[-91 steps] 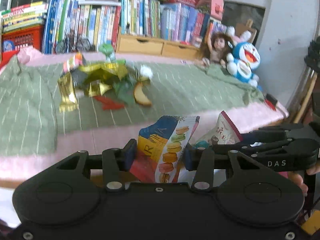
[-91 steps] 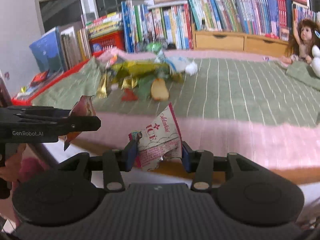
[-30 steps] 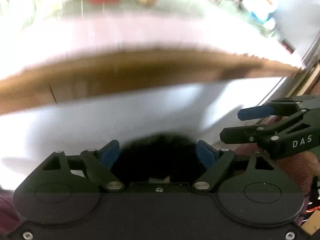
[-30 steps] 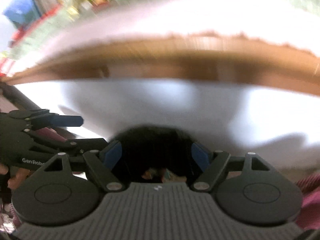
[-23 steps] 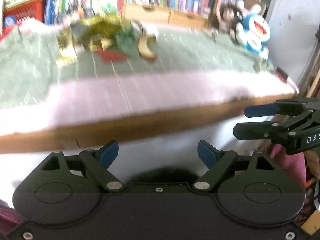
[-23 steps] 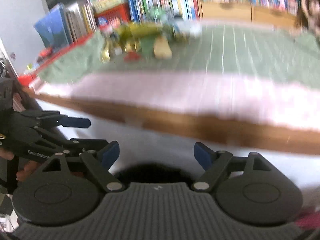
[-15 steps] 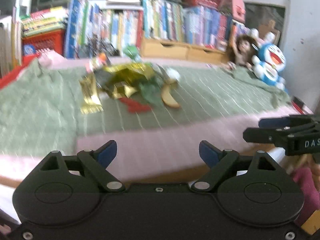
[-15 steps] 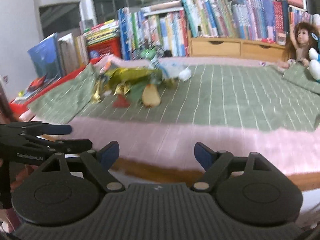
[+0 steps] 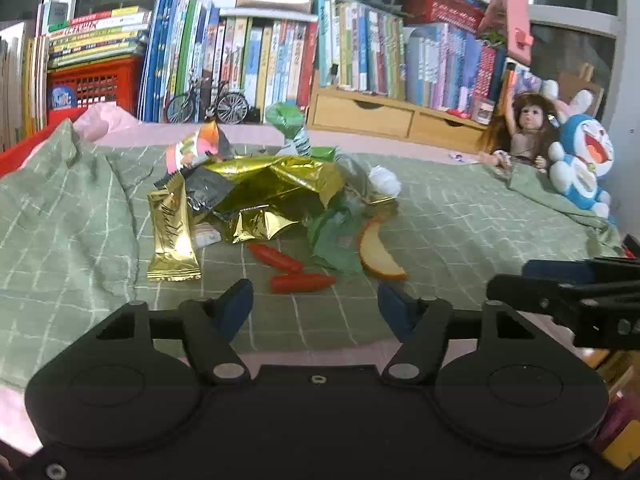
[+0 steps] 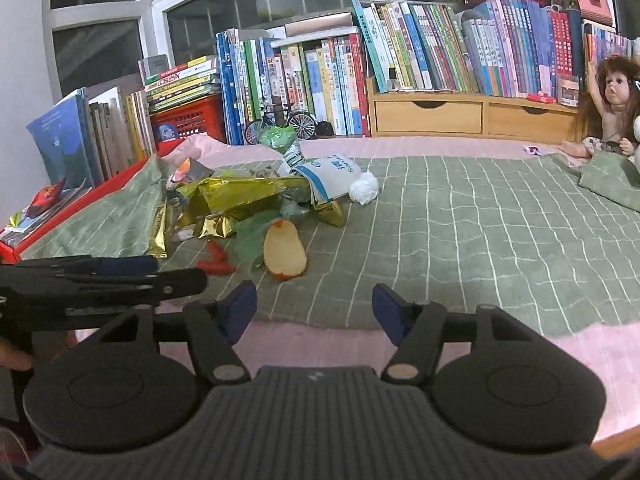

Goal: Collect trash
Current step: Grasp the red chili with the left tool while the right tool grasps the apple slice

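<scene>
**Both grippers empty above the near edge of the bed, trash pile ahead**

Left gripper (image 9: 315, 307) has its two blue-padded fingers apart, and nothing is between them; the jaws have just been closing a little, but they grip nothing. It hangs over the near part of the green checked blanket (image 9: 460, 216), pointing toward the trash. Just past its fingers lie two red pieces (image 9: 301, 282), one behind the other, on the blanket. To the right of them is a curved slice of fruit peel (image 9: 378, 254), beside a crumpled green wrapper (image 9: 334, 236).

Right gripper (image 10: 314, 310) is in the same condition: fingers parted, empty, and its jaws too have just been closing somewhat. In its own view the peel slice shows its pale inner face, a little ahead of the left finger. The left gripper appears at the left edge of that view, and the right gripper at the right edge of the left view, so the two are side by side.

Further back is the main trash pile (image 9: 260, 188): a big crinkled gold foil bag, a small gold snack packet (image 9: 172, 236) at its left, a white and blue bag (image 10: 332, 176) and a white paper ball (image 10: 364, 188).

Behind the bed stand rows of books (image 10: 400, 60), a red crate (image 9: 96, 88), a small model bicycle (image 9: 208, 104), wooden drawers (image 10: 432, 116), a doll (image 9: 528, 132) and a blue plush toy (image 9: 584, 164).
</scene>
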The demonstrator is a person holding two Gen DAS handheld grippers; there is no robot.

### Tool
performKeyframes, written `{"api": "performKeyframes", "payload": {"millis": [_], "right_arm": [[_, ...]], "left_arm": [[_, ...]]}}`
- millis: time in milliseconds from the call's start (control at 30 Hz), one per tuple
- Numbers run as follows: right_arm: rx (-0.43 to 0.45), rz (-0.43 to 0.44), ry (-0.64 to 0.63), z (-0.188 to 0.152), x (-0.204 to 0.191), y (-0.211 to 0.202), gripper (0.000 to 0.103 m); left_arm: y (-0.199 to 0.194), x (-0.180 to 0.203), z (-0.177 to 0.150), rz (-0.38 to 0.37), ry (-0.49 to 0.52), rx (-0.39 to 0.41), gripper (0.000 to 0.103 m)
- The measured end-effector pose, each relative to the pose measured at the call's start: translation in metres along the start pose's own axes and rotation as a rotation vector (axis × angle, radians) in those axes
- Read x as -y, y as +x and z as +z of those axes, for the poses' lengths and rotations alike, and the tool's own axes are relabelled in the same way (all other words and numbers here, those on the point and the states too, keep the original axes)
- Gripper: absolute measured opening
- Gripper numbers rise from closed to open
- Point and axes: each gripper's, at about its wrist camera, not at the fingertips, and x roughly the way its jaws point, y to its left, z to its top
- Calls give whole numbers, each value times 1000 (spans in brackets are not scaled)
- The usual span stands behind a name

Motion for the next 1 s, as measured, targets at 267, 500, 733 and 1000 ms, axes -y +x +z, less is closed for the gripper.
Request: {"api": "performKeyframes", "payload": {"millis": [267, 500, 733, 1000], "right_arm": [[-22, -9, 13, 3, 6, 17, 74], [-32, -20, 25, 4, 11, 29, 74], [-43, -17, 33, 7, 14, 39, 74], [-80, 23, 11, 16, 4, 63, 74]], "left_arm": [[30, -2, 2, 52, -47, -17, 52], [40, 11, 1, 75, 10, 1, 52], [39, 21, -5, 135, 70, 49, 42], [20, 12, 0, 132, 69, 91, 42]]}}
